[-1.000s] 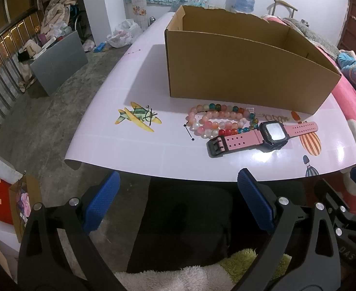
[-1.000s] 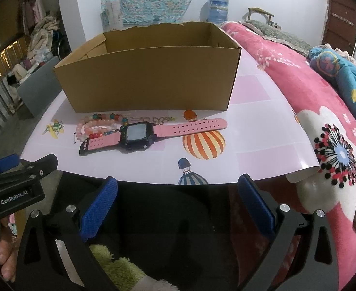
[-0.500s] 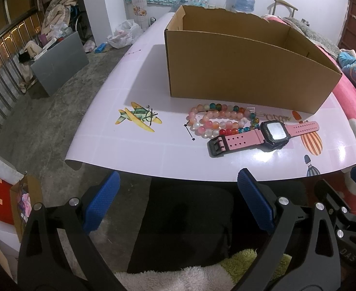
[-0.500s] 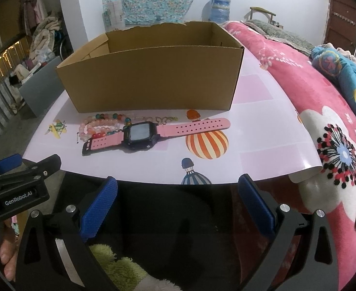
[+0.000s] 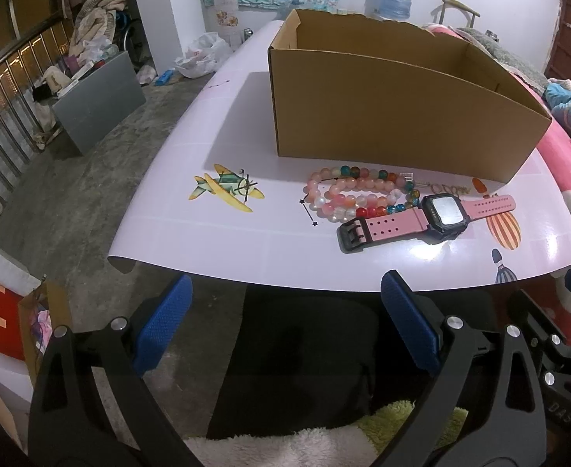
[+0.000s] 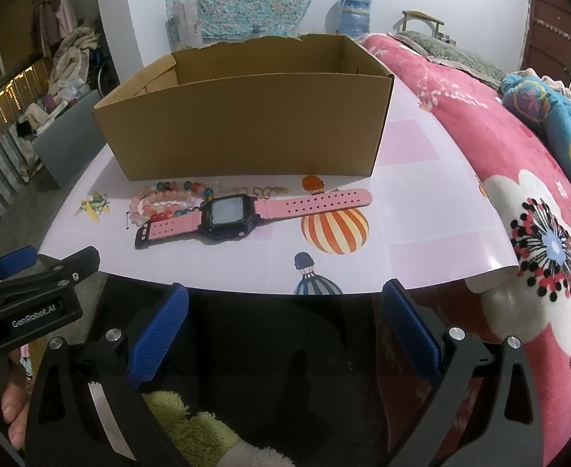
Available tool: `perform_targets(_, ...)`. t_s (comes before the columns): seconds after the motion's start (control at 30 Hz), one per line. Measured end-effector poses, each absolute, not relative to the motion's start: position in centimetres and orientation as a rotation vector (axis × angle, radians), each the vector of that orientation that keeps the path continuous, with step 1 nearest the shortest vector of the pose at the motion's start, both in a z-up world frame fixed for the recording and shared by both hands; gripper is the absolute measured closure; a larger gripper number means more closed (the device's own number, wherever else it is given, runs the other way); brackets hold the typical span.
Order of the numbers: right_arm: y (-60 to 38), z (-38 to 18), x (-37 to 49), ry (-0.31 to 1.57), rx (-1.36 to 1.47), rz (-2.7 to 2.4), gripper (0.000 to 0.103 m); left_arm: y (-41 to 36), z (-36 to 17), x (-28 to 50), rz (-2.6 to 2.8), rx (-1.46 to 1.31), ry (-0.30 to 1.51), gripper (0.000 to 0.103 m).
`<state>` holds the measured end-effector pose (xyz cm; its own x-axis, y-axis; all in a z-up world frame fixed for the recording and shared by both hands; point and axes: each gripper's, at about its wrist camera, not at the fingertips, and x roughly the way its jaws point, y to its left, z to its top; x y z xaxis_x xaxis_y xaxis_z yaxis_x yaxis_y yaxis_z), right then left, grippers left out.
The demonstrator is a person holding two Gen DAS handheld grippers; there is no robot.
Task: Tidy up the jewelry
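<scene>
Left gripper (image 5: 283, 325) and right gripper (image 6: 283, 327) both wide, empty, short of table edge; pink watch (image 6: 231, 214) touching bead bracelets (image 5: 353, 196) beside cardboard box (image 6: 246, 124).

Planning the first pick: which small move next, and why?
Probably ease the right claw forward over the watch. Both claws are open and empty, short of the table edge; the watch lies nearest, in front of the box, beside the beads.

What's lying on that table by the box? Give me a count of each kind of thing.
Pink-strapped digital watch: 1
Heap of bead bracelets, pink and multicoloured: 1; the strands overlap too much to count
Thin gold-coloured chain: 1
Open brown cardboard box: 1
Total: 4
</scene>
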<state>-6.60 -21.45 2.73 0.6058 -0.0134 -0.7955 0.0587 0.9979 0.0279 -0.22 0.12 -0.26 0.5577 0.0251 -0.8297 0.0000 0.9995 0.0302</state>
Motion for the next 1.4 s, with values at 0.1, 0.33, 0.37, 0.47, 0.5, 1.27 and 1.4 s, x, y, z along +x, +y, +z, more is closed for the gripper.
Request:
perform_targets(0.1,-21.4,2.8,-6.6,0.917,0.052,-0.042,0.006,0.2,-0.3,-0.3,0.016,0.027,0.979,0.009)
perform_targets(0.33,-21.4,2.8,-6.6,0.917,0.053,-0.041,0.006,0.3,-0.3,-0.3,0.019,0.030,0.978,0.009)
perform_targets(0.37,-21.4,2.8,-6.6,0.917,0.053,-0.041,0.006,0.3,-0.3,-0.3,0.018,0.029,0.978,0.009)
perform_targets(0.47,-21.4,2.8,-6.6,0.917,0.053,-0.041,0.006,0.3,-0.3,-0.3,0.020,0.030,0.978,0.009)
perform_targets(0.5,-21.4,2.8,-6.6,0.917,0.053,-0.041,0.006,0.3,-0.3,-0.4,0.020,0.030,0.977,0.009)
perform_targets(1.27,-21.4,3.0,-5.4,0.922,0.046,-0.039,0.006,0.8,-0.7,0.2,0.020,0.044,0.993,0.009)
perform_targets(1.4,-21.6,3.1,-4.4,0.929,0.036,-0.048,0.006,1.3,-1.1,0.7,0.007,0.053,1.003,0.009)
